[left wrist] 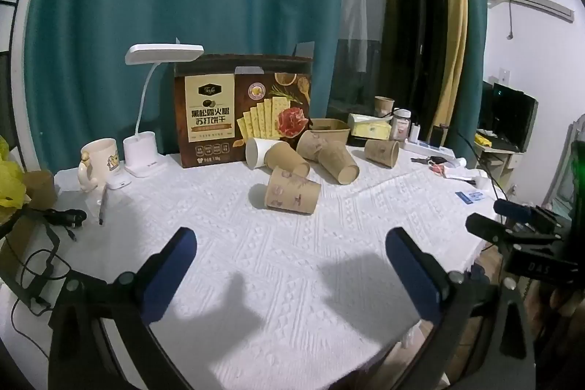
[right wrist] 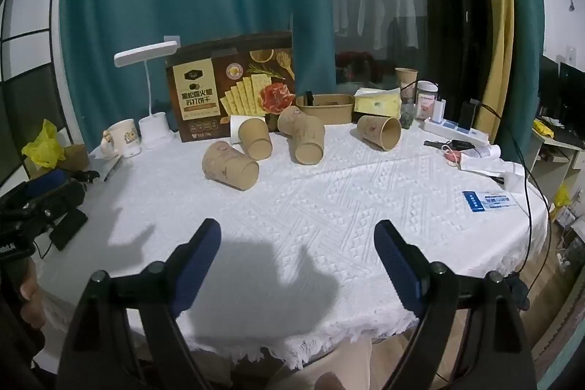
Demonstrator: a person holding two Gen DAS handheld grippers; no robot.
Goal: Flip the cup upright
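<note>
**Cups down, both claws wide — where this could slip**

Several brown paper cups lie on their sides on the white-clothed desk [right wrist: 365, 207], clustered toward the far edge in front of a cracker box [right wrist: 230, 86]. The nearest cup [left wrist: 290, 194] lies alone, closest to the claws, well apart from both. Behind it, a second cup [left wrist: 287, 159] rests against a white cup [left wrist: 256, 150]; two more [left wrist: 338, 163] lie touching; another [left wrist: 382, 152] lies off to the right by itself.

Left claw [left wrist: 290, 262]: jaws spread wide, nothing between them, hanging over bare cloth. Right claw [right wrist: 298, 251]: likewise wide and empty, near the desk's front edge.

Risks, as I judge them:
- Paper walls are thin. A hard squeeze across the middle would likely crush the cup instead of lifting it.
- A cup on its side rolls. A pad nudging it first could send it toward the cluster or the box.
- The touching cups are the awkward ones; reaching for one may knock or drag its neighbour.
- The textured cloth could bunch if a jaw tip scrapes it, shifting everything.
- Set down tilted, a light cup may simply tip again.
- A lamp [right wrist: 146, 57] and mug [right wrist: 124, 137] stand at the left; a wide sweep might clip them.
</note>
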